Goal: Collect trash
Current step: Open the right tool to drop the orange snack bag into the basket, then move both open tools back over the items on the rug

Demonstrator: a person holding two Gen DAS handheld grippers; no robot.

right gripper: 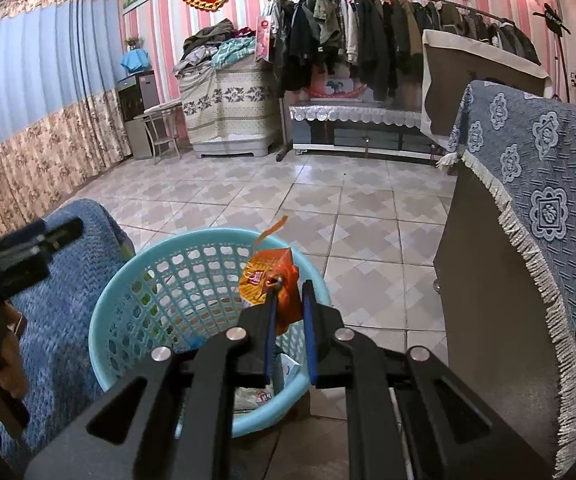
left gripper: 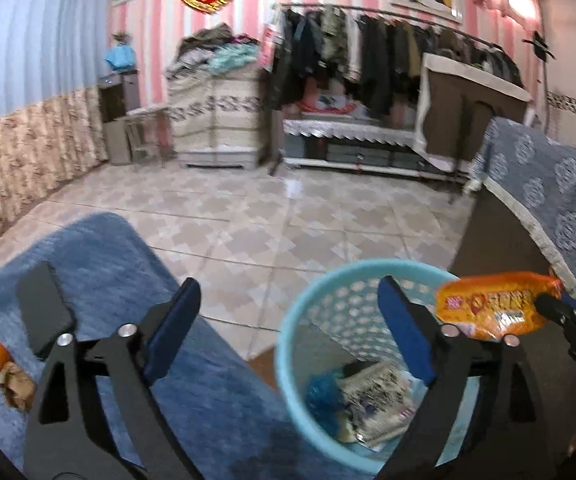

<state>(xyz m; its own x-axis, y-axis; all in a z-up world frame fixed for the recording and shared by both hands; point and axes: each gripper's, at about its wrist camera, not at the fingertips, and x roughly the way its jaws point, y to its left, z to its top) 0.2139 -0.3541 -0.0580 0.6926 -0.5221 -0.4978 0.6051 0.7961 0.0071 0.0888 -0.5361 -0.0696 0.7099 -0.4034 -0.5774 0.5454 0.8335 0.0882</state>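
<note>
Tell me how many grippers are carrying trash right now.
1. The right gripper pinches an orange snack wrapper above the blue basket; the left gripper hangs open and empty over the basket.

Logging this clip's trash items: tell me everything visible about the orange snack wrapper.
The orange snack wrapper is a crinkled, glossy plastic packet with a red-and-white printed label and a thin torn strip sticking up from its top. It is clamped between the blue pads of the right gripper, which holds it in the air over the light blue perforated basket. Nothing else touches it. From the left wrist view it shows broadside.
</note>
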